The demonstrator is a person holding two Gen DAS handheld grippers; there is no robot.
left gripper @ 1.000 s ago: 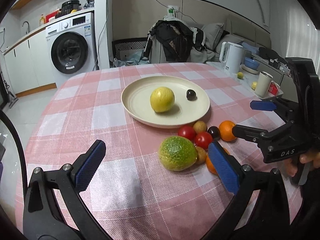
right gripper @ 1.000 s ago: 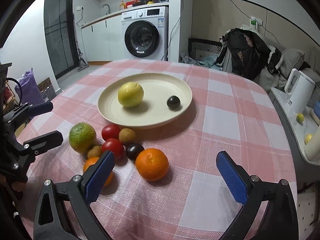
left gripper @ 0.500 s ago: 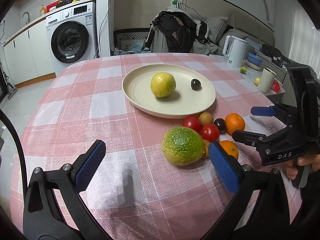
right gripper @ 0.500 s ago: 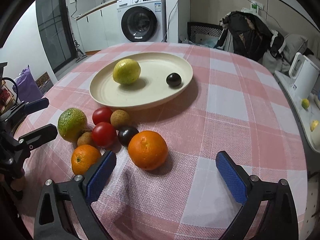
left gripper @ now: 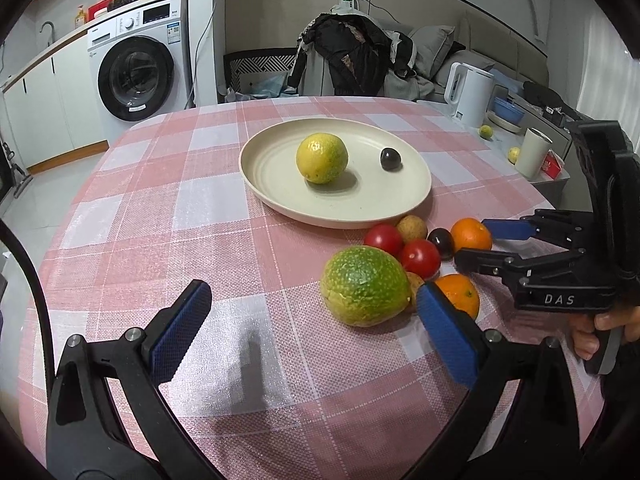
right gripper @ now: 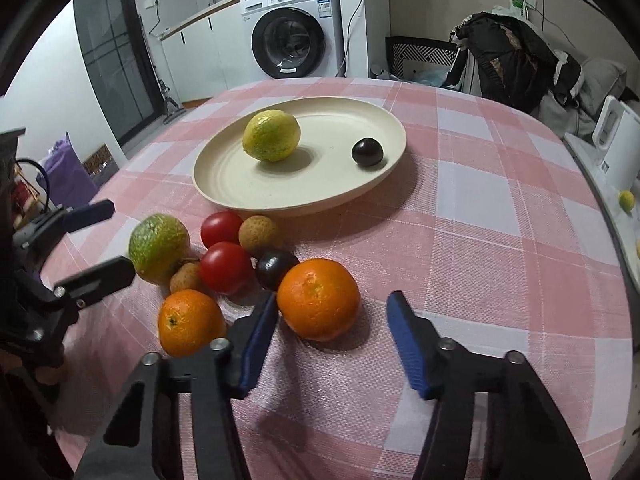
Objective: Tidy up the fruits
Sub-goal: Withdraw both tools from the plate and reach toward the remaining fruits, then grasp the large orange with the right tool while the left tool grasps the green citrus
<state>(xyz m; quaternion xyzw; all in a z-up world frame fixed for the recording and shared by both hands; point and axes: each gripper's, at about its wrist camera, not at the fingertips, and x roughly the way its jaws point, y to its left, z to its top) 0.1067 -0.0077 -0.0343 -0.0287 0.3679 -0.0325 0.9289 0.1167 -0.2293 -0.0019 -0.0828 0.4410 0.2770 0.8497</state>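
A cream plate (left gripper: 280,184) (right gripper: 224,184) holds a yellow lemon (left gripper: 322,157) (right gripper: 272,140) and a dark plum (left gripper: 391,159) (right gripper: 367,152). In front of it lie a green citrus (left gripper: 365,286) (right gripper: 159,249), two tomatoes (right gripper: 221,229), two small brown fruits, another dark plum (right gripper: 275,269) and two oranges (right gripper: 318,298) (right gripper: 190,322). My right gripper (right gripper: 334,340) (left gripper: 480,244) is open, its fingers either side of the nearer half of the bigger orange. My left gripper (left gripper: 314,332) (right gripper: 104,242) is open just short of the green citrus.
The table wears a pink checked cloth (left gripper: 200,208). A white kettle (left gripper: 466,94), a cup (left gripper: 532,152) and small fruits sit on a counter to the right. A chair draped with dark clothes (left gripper: 352,56) and a washing machine (left gripper: 138,76) stand behind.
My right gripper has moved forward onto the bigger orange and its jaws have narrowed. My left gripper has drawn closer to the green citrus.
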